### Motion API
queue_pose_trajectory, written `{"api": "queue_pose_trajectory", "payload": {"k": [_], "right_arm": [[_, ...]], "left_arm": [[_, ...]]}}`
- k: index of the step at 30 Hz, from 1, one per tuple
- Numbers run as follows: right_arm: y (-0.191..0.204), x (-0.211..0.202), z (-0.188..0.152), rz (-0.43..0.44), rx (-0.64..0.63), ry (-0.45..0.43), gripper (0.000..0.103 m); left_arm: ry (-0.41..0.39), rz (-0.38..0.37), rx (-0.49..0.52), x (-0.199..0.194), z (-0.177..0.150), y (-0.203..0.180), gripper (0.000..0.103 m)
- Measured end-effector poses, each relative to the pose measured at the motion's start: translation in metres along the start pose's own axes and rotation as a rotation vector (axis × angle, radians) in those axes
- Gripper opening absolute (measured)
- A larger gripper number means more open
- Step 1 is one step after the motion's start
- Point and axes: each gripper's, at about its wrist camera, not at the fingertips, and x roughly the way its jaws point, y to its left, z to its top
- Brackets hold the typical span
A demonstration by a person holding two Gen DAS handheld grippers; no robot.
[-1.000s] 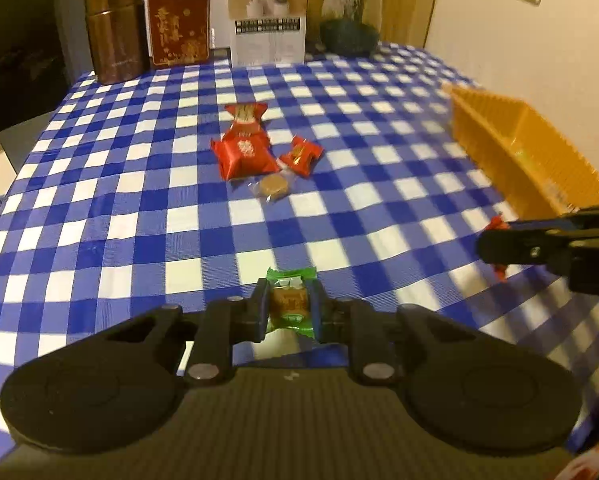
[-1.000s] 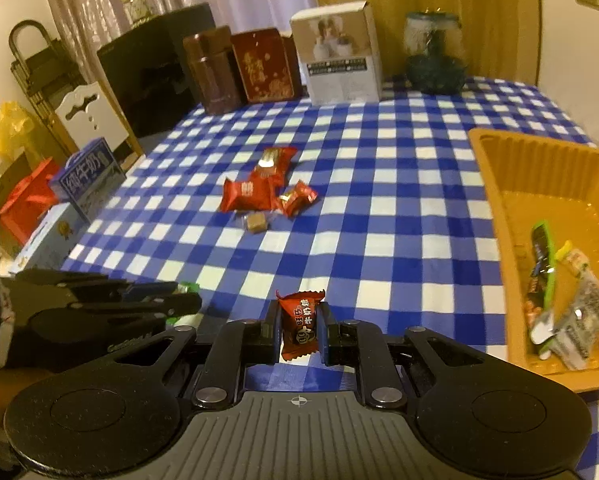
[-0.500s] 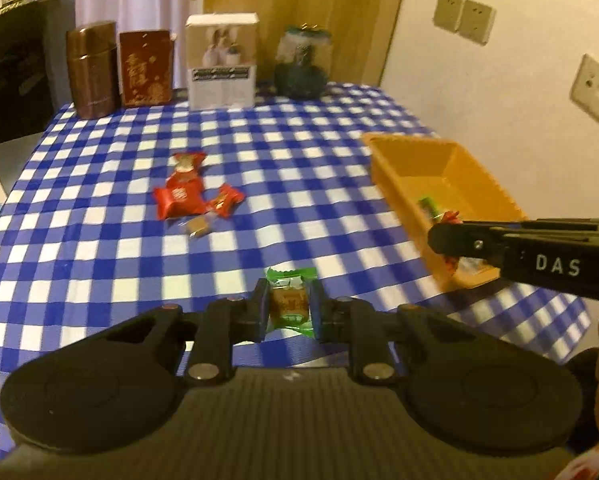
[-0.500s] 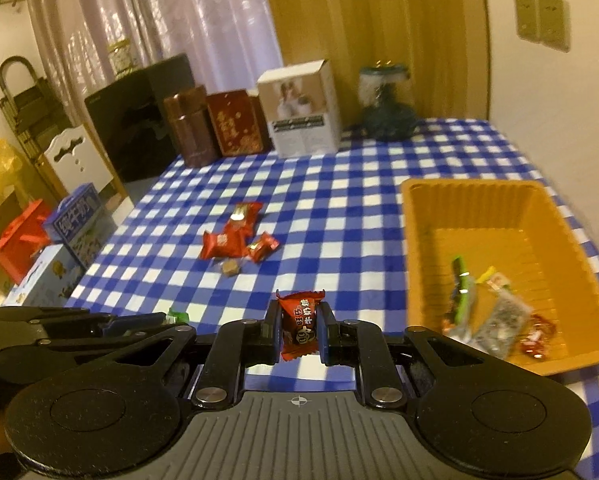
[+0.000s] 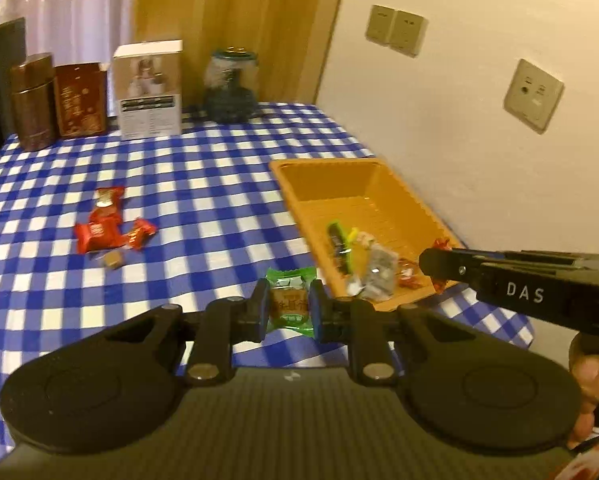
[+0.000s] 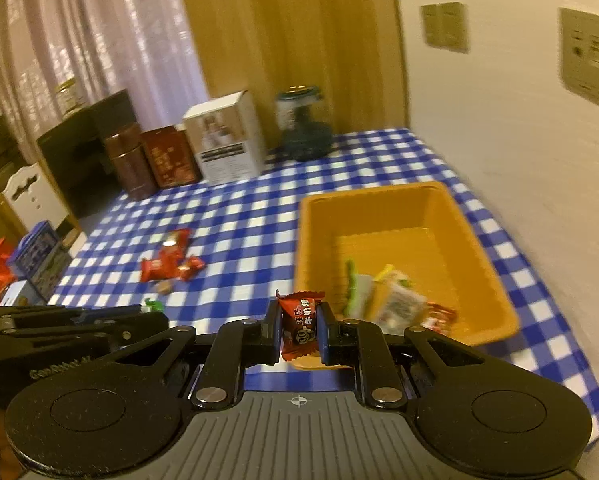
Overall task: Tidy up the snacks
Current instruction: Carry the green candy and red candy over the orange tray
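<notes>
The left gripper point(image 5: 287, 312) clamps a green-wrapped candy point(image 5: 289, 303); the right gripper point(image 6: 299, 334) pinches a red foil-wrapped candy point(image 6: 300, 325). Both are mid-carry beside the orange plastic basket point(image 6: 487, 268). Next: move over its rim and release.

Each fisheye rides its own tool, angled down over the blue-checked desk point(image 5: 203, 184) toward the far wall. Both share the orange plastic basket point(image 5: 339, 178) point(image 6: 383, 216); the right view, somewhat blurred, seems nearer.
</notes>
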Motion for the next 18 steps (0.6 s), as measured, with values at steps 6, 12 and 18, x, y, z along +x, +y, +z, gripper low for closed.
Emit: {"api": "queue_pose_trajectory", "payload": {"k": [6,12,18], "right_arm": [[-0.030,-0.008,0.001,-0.044,0.044,-0.008,0.018],[-0.051,-0.009,0.005,-0.073,0.072,-0.010,0.018],[-0.065,-0.008,0.010,-0.082,0.081,-0.015,0.018]], "left_arm": [[0.006,-0.039,0.021,0.013,0.008,-0.026,0.018],[0.009,-0.065,0.037,0.023,0.015,-0.044,0.018],[0.006,-0.078,0.053,0.033,0.024,-0.055,0.018]]}}
